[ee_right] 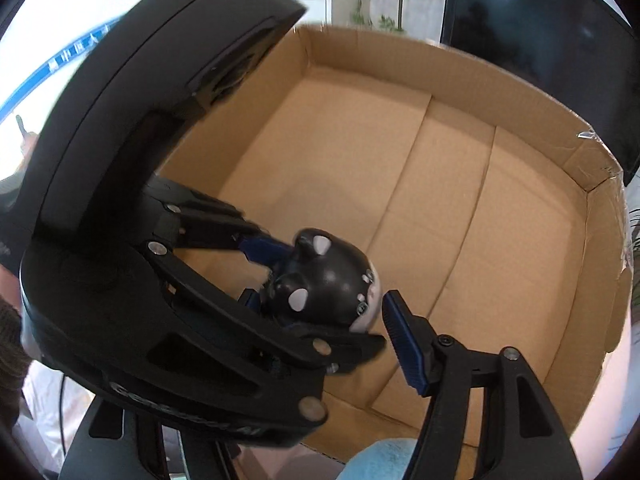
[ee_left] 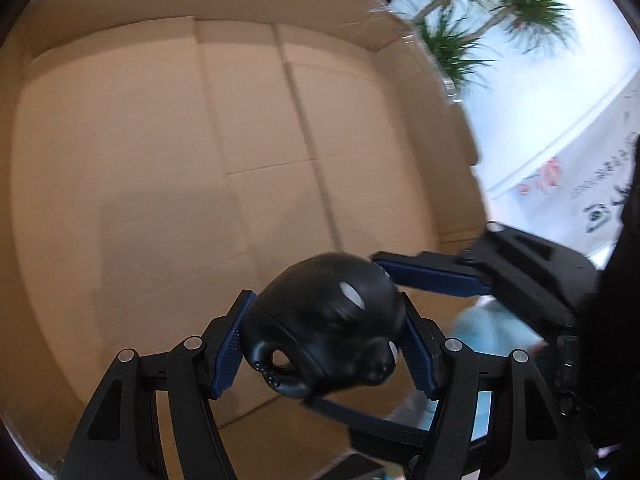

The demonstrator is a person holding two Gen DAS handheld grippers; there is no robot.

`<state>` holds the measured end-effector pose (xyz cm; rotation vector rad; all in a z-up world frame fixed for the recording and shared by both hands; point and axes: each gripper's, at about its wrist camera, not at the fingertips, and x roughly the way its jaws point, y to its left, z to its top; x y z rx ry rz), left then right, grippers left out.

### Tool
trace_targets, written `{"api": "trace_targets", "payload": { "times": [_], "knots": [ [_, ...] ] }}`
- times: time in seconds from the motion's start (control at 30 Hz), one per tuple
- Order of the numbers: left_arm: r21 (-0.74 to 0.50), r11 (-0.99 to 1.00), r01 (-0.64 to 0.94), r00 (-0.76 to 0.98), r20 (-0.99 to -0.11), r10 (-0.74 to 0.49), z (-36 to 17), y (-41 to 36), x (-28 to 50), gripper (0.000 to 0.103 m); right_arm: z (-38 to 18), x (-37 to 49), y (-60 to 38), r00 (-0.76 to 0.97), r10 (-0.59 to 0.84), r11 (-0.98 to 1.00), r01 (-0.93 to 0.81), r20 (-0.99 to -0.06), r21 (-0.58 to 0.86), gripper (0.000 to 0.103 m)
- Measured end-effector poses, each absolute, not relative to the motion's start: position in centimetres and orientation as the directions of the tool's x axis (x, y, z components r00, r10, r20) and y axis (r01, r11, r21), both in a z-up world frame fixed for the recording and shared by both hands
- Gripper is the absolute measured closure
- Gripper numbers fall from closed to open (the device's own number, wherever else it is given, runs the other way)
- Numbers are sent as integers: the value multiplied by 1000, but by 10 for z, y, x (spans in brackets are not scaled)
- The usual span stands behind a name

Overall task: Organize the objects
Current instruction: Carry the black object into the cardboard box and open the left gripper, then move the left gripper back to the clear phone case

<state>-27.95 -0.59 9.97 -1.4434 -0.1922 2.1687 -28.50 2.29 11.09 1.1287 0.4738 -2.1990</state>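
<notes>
Cardboard box [ee_left: 160,160] below; left gripper [ee_left: 324,344] jaws clamp glossy rounded black toy [ee_left: 328,320].

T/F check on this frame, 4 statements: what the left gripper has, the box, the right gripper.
1. The left gripper is shut on a black toy. True.
2. The cardboard box already holds several items. False: its visible floor is bare.
3. The toy hangs above the box. True.
4. The right gripper clamps the toy too. False: its pad sits beside the toy, and what it grips is not clear.
</notes>
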Motion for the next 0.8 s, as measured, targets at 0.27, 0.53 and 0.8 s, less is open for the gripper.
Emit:
{"api": "trace_targets", "payload": {
  "times": [0.27,0.53,0.8],
  "knots": [
    [-126,-972,-197,-575,-788,218,139,-23,-206,22,129,-225,53,-549,-317,-822,566,-774,-65,23],
    [-253,-959,-125,-680,-682,269,146,-54,-50,14,156,-139,100,-612,-254,-887,456,-749,-72,14],
    [-312,-948,-64,-659,-700,275,127,-80,49,9,248,-118,103,-664,-79,-972,218,-743,-92,14]
  ]
}}
